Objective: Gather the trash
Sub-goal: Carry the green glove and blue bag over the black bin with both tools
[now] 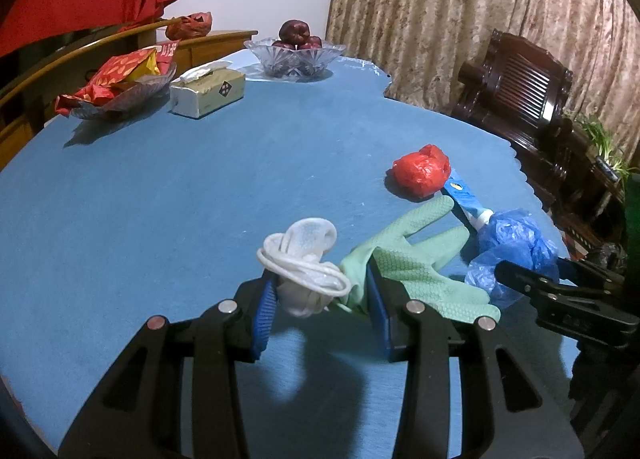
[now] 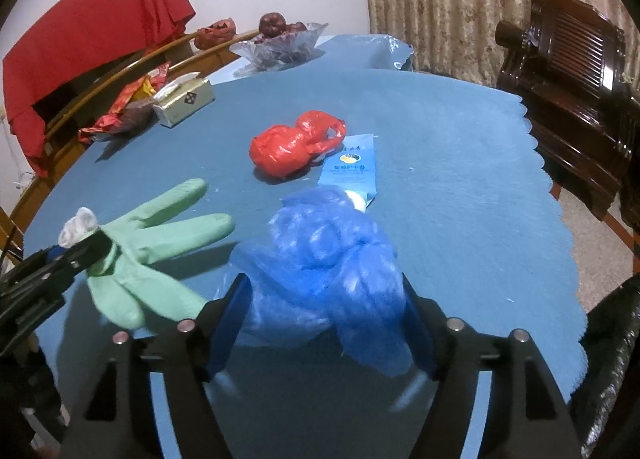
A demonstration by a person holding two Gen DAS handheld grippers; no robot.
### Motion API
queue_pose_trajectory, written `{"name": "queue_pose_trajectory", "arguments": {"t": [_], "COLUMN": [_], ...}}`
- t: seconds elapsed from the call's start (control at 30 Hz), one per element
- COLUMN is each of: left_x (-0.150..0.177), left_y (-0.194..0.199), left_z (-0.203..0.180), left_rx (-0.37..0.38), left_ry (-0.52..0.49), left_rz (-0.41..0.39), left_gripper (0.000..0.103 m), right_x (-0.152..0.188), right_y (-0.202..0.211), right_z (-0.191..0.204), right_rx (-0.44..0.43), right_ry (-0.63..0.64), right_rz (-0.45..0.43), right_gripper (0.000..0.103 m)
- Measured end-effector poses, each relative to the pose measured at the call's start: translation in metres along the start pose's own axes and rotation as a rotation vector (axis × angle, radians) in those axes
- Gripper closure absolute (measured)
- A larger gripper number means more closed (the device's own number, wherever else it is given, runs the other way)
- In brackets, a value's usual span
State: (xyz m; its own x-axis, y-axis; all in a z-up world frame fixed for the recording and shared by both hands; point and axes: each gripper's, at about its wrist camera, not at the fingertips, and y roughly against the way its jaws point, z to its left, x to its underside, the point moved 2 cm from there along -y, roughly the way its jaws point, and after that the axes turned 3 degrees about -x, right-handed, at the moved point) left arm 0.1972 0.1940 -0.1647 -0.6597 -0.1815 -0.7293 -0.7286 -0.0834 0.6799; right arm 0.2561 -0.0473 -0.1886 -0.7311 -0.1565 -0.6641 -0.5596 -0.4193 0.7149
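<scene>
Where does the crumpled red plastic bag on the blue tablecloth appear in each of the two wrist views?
Left wrist view: the red plastic bag lies right of centre, beyond the green glove.
Right wrist view: the same bag lies near the centre, slightly left, above the blue plastic bag.
Shared landmark: the blue packet lies just to the right of the red bag in both views.
</scene>
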Motion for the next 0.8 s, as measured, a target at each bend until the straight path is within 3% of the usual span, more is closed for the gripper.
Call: {"name": "queue_pose_trajectory", "arguments": {"t": [0.03, 0.07, 0.13, 0.27, 0.8], "left_x": [0.000, 0.000, 0.000, 0.000, -0.019], "left_y": [0.000, -0.001, -0.002, -0.002, 0.029], "left_z": [0.000, 0.001, 0.001, 0.001, -0.050], "left_rx": [-0.001, -0.001, -0.003, 0.001, 0.076], "left_ry": [0.001, 0.001, 0.001, 0.000, -0.059], "left_rz": [0.001, 0.001, 0.003, 0.003, -0.063], "left_gripper": [0.064, 0.064, 0.064, 0.064, 0.064], "right_x": [0.000, 0.000, -0.001, -0.001, -0.010], "right_y": [-0.001, -0.002, -0.002, 0.006, 0.093], "right_z": [0.000, -0.001, -0.002, -0.001, -0.021], "right_rx": [-0.005, -0.016, -0.031, -0.056, -0.018], "right_ry": [-0.003, -0.006, -0.009, -0.004, -0.045], "right_rz": [0.002, 0.005, 0.006, -0.006, -0.146], "right_gripper": [0.035, 0.049, 0.060, 0.070, 0.071]}}
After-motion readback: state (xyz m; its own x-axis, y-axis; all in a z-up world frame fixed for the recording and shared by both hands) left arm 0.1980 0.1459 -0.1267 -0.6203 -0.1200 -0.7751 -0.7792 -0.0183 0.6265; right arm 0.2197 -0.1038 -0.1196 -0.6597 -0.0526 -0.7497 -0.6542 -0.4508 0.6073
